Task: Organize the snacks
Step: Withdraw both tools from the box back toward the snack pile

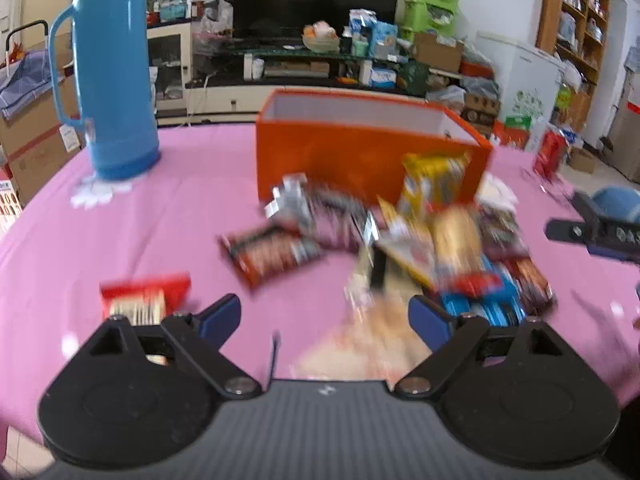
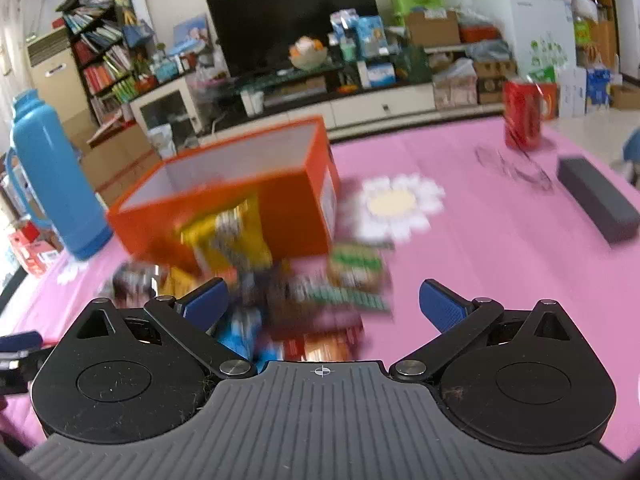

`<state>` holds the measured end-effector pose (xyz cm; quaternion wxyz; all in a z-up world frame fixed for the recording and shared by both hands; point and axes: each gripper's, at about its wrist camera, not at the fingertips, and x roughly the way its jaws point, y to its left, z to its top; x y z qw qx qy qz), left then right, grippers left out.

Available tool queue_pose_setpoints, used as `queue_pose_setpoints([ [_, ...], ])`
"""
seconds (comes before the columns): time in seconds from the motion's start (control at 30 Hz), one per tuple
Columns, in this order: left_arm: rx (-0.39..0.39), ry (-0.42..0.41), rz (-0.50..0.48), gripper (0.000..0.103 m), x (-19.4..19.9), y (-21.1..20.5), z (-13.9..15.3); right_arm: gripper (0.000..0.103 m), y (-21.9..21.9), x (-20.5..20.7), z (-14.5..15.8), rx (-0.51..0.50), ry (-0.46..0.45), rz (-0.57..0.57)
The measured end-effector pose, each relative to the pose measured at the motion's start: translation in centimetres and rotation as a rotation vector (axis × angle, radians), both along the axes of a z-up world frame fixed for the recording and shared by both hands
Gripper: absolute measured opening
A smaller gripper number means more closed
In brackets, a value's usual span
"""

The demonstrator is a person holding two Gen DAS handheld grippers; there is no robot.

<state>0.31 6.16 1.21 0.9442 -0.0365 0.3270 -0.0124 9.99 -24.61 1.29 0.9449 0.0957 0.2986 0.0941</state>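
Snack packets point(image 1: 404, 240) were found heaped on the pink table point(image 1: 180, 220), directly in front of an open orange box point(image 1: 360, 148), whose interior appeared empty as far as could be seen. A yellow packet point(image 2: 228, 236) was seen leaning against the box's front wall, and a red packet point(image 1: 146, 298) was noted lying apart from the heap, just beyond the left gripper point(image 1: 324, 316). Both the left gripper and the right gripper point(image 2: 324, 304) were observed with jaws spread wide and nothing held between the pads; the heap lay just ahead of each. Motion blur prevented individual labels from being read. The packets were judged to be light, soft-walled foil and plastic pouches, slippery on their faces and easily crushed where brittle contents might be present. A hold across a sealed edge or a narrow side was considered safer than a squeeze on the flat middle. A blue thermos point(image 1: 116, 76) was recorded standing at the far left of the table, well clear of the heap.
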Motion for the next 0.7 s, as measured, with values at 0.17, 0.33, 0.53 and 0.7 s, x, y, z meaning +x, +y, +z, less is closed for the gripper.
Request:
queue_pose_setpoints([
  [0.17, 0.009, 0.001, -0.021, 0.09, -0.6, -1.3, -0.1, 0.092, 0.6, -1.9, -1.0, -0.079, 0.003, 0.026],
  [0.33, -0.034, 0.0, 0.008, 0.09, 1.9, -1.2, 0.9, 0.092, 2.4, -1.0, -0.9, -0.086, 0.004, 0.052],
  [0.53, -0.088, 0.025, -0.031, 0.09, 7.3, -2.7, 2.4, 0.092, 3.7, -0.3, -0.6, -0.124, 0.008, 0.066],
  [0.7, -0.038, 0.037, -0.119, 0.09, 10.2, -6.3, 2.1, 0.093, 0.9, 0.1, -1.0, -0.111, 0.049, -0.017],
])
